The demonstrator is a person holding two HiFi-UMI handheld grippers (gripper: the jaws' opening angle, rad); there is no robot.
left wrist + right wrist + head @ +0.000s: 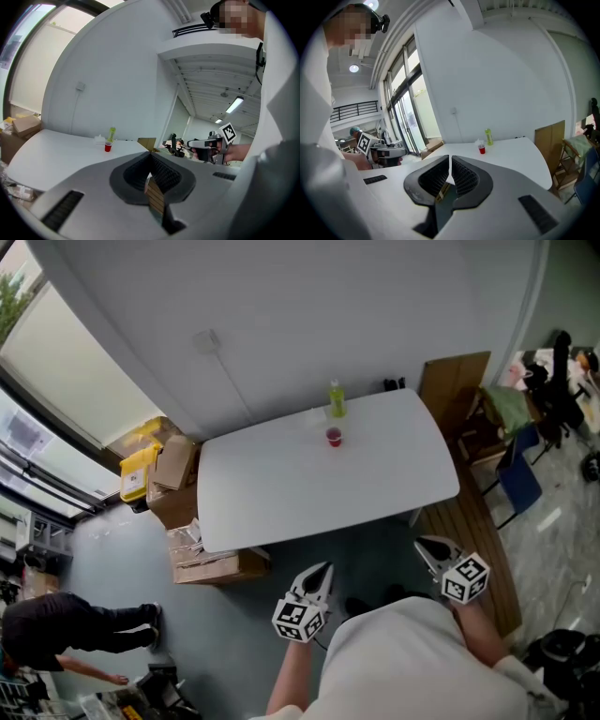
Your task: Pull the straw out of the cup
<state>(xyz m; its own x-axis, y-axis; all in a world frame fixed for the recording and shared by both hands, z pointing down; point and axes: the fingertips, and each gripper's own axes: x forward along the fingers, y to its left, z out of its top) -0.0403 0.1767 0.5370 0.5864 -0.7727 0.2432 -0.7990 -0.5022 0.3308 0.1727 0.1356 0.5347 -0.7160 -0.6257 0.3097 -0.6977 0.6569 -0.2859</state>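
Task not started. Red cup stands upright on the far half of the white bench, just in front of a green bottle. It's well away from both grippers. The straw is too small to make out in any view, presumably in the cup.

Left gripper and right gripper are held low, close to the person's body and short of the bench's near edge, both pointing toward the bench. Left gripper view: fingers closed tip to tip, nothing between. Right gripper view: fingers also pressed together, empty. Each view shows the cup small and far off. Cardboard boxes sit on the floor left of the bench, clear of the path.

Handling, judged: the straw is likely thin, light and easily crushed, so pinch it gently on the stretch above the rim and pull straight up. The cup looks small and light and may tip or lift with the straw. Steady it with the other gripper on the side wall, low down. Both sets of fingers must open first.
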